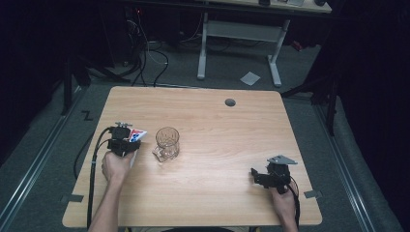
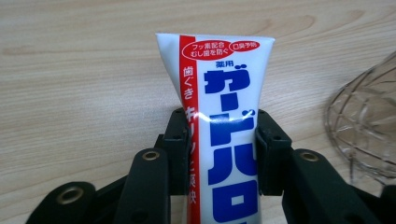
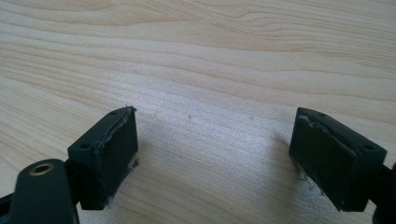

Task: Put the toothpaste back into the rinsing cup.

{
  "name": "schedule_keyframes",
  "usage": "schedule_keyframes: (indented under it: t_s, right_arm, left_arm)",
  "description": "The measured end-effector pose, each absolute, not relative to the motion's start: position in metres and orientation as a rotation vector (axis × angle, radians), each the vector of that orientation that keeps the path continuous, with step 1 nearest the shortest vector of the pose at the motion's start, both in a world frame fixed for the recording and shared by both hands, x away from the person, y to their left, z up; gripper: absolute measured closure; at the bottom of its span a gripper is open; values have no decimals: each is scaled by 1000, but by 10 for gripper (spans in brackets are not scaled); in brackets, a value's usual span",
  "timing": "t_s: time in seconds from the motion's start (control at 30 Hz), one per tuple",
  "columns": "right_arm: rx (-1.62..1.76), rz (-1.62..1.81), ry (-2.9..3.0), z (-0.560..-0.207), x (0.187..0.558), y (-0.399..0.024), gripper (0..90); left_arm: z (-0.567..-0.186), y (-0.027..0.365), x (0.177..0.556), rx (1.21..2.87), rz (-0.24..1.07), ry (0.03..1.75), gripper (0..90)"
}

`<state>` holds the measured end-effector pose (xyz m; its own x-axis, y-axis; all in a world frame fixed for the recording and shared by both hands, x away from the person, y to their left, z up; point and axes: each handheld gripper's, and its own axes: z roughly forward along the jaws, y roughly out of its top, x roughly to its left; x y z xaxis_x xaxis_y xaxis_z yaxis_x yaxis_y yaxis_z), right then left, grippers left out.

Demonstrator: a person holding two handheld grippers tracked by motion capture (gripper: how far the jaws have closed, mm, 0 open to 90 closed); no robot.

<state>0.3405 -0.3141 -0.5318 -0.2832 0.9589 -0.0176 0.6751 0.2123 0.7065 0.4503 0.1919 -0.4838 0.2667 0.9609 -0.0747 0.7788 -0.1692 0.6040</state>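
Glass mug (image 1: 167,142) empty; left tool (image 2: 219,140) clamps toothpaste tube (image 2: 219,93); right tool (image 3: 215,154) wide.

dim high view, dark surroundings; bright, slightly soft close-ups, faint tube glare (image 2: 201,116)

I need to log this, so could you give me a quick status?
Left gripper shut on toothpaste tube. Right gripper open, idle. Glass mug beside tube.

Left claw (image 2: 218,140) clamped tight near the table's left edge; right claw (image 3: 215,154) gapes wide, low over the wood
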Motion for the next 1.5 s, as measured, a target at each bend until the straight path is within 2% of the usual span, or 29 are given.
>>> schedule_keyframes:
  t_s: [1.17,1.5]
  right_arm:
    - [1511,827,2036,-532,341,-314,151]
    - [1511,827,2036,-532,341,-314,151]
  left_arm:
    - [-422,197,401,1845,527,1337,635]
    - [-409,195,392,1815,516,1286,634]
